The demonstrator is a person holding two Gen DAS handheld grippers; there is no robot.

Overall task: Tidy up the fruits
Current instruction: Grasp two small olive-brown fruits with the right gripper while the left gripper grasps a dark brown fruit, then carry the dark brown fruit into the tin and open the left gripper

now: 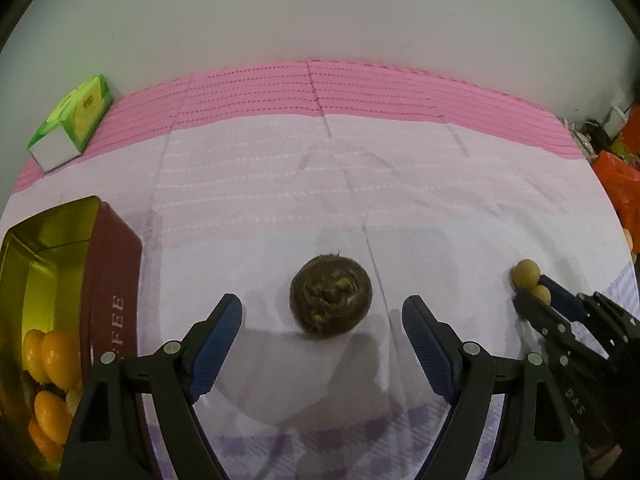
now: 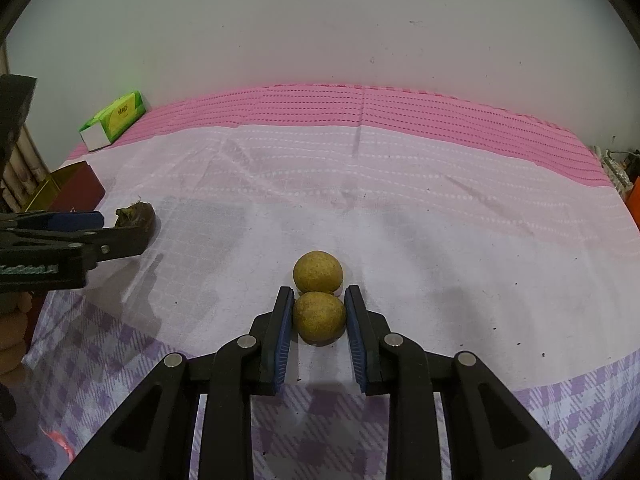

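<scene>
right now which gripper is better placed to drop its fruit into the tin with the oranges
Left. The red tin sits right beside the left gripper, though its jaws are open around the brown fruit. The right gripper grips a tan fruit, farther away.

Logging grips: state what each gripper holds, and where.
The right gripper clamps the nearer round tan fruit by its two sides. The left gripper holds nothing, open around the dark brown fruit.

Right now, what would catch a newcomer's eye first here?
The right hand-held gripper closed around the nearer of two touching tan round fruits, mid-cloth. Next, the dark brown fruit lying ahead of the open left hand-held gripper, and the red tin of orange fruits at far left.
</scene>
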